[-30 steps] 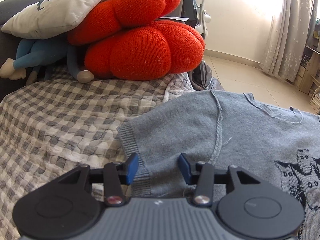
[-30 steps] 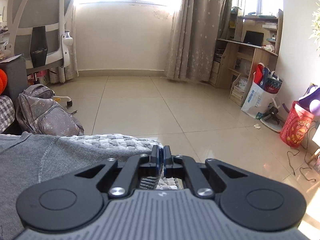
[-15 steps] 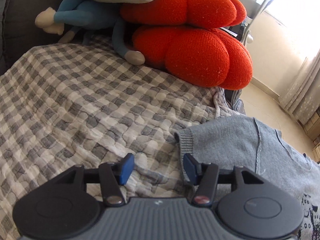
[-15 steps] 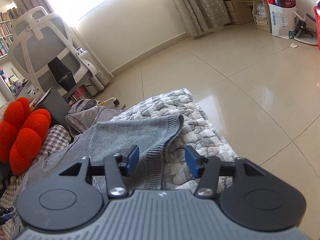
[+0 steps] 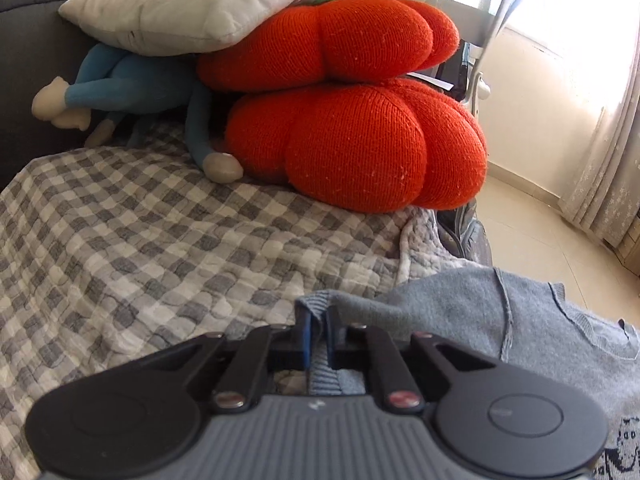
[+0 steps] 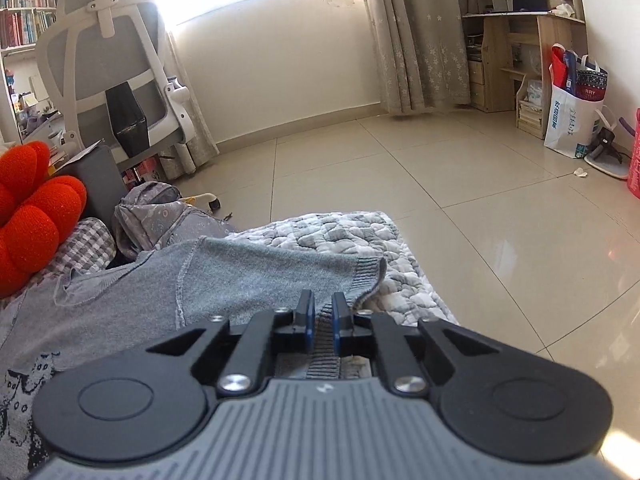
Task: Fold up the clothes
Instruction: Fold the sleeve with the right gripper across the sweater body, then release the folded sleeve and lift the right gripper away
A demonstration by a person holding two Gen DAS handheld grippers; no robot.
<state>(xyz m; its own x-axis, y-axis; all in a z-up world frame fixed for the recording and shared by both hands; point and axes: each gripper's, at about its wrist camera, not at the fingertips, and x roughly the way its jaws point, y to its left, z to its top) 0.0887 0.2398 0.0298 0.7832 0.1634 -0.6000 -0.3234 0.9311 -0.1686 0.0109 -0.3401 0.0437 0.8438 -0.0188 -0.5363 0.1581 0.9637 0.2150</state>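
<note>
Left wrist view is showing the sweater (image 5: 460,312) lying spread on the quilt (image 5: 140,248), its body running off to the right, with one ribbed sleeve cuff pointing left toward the camera's centre. The left gripper (image 5: 318,334) has just been closing, and its blue pads are now pinching that cuff, the ribbing bunching up between them. Behind the quilt an orange cushion (image 5: 352,136) is sitting under a pillow (image 5: 200,4), with a blue plush toy (image 5: 120,88) half buried beneath both.

Right wrist view is showing the sweater's (image 6: 240,276) other sleeve reaching right across the quilt's (image 6: 352,232) end, so the garment's long axis is running sleeve to sleeve, left to right. The right gripper (image 6: 323,318) has likewise just been closing; its jaws are nearly together and gripping the ribbed cuff, which is passing down between the pads.

Both gripper bodies are covering the sweater's lower part, and its dark knitted pattern is cut off at the frame edges, too partial to make out.
</note>
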